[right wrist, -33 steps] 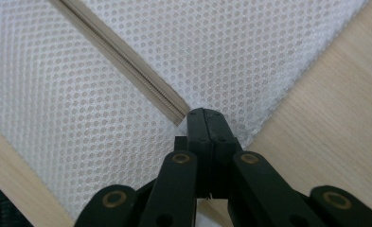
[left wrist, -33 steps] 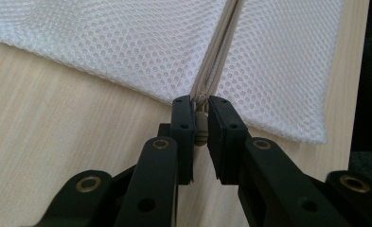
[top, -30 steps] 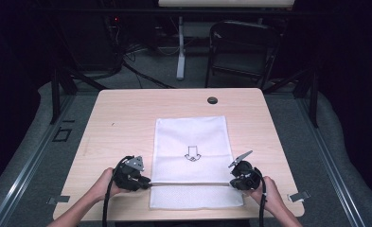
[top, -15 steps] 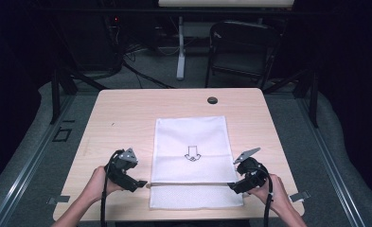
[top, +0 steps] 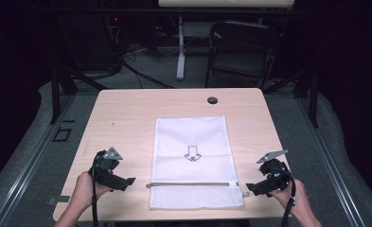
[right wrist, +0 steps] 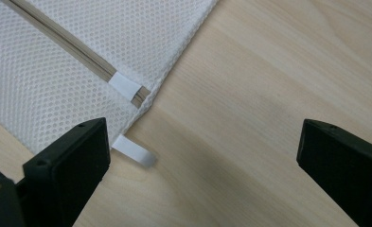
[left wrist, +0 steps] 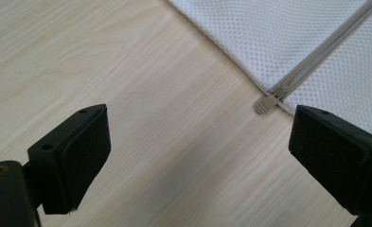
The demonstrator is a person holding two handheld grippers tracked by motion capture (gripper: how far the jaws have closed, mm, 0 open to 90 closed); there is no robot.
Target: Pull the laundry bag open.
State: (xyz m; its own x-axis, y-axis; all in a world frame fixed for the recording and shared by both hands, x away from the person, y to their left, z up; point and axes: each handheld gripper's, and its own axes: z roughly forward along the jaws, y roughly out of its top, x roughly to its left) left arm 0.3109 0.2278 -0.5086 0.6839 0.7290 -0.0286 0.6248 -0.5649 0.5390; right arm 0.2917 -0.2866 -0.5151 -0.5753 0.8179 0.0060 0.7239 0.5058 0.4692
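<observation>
White mesh bag lies flat on the table, zipper shut.

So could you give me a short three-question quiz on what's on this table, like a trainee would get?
1. True or false: the left gripper is clamped on the mesh bag.
2. The zipper pull sits at the bag's: A) left end B) right end C) middle
3. What is printed on the bag?

Key:
1. False; its jaws stand open, as do the right gripper's.
2. A
3. A black arrow pointing toward the person.
</observation>
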